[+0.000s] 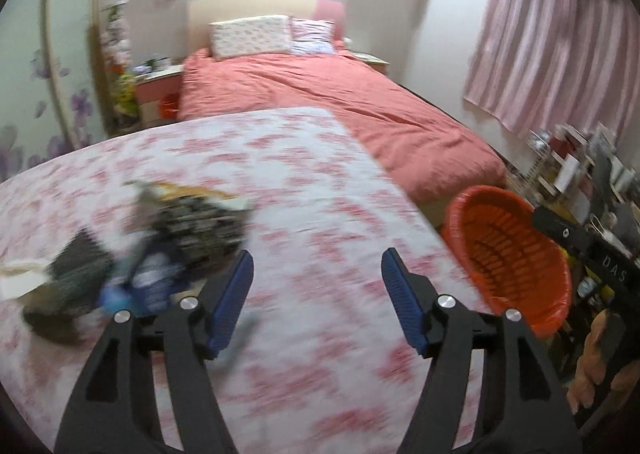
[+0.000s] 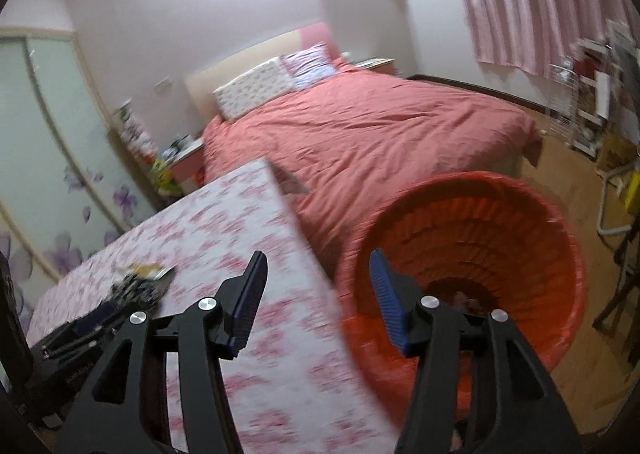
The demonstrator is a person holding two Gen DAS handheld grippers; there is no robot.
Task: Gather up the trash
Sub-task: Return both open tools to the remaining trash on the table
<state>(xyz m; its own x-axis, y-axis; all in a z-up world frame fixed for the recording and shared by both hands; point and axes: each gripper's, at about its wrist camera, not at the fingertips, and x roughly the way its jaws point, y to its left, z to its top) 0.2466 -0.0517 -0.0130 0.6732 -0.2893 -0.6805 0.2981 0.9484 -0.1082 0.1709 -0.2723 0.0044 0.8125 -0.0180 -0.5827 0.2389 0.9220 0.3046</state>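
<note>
Trash pile [image 1: 160, 246]: crumpled wrappers, dark patterned packets and something blue, blurred, heaped on the left part of the floral tabletop [image 1: 312, 181], well left of and a little ahead of the left gripper [image 1: 317, 294]. Left gripper jaws wide apart, nothing between them, only bare cloth under the gap. Right gripper [image 2: 318, 294] jaws likewise parted and empty, straddling the tabletop edge and the rim of the orange-lined trash basket [image 2: 520, 213] standing on the floor just right of the tabletop, a few scraps seemingly at its bottom. Seen from the right wrist, same pile [image 2: 138, 282] lying far off to the left, beyond the left gripper's body. Pile stretching roughly left to right across the cloth, no clear long axis in the blur. Left hand judged plainly nearer the pile, right hand nearer the basket; next reach likely a swing leftward. Pink bed [image 1: 340, 101] behind, not involved.
</note>
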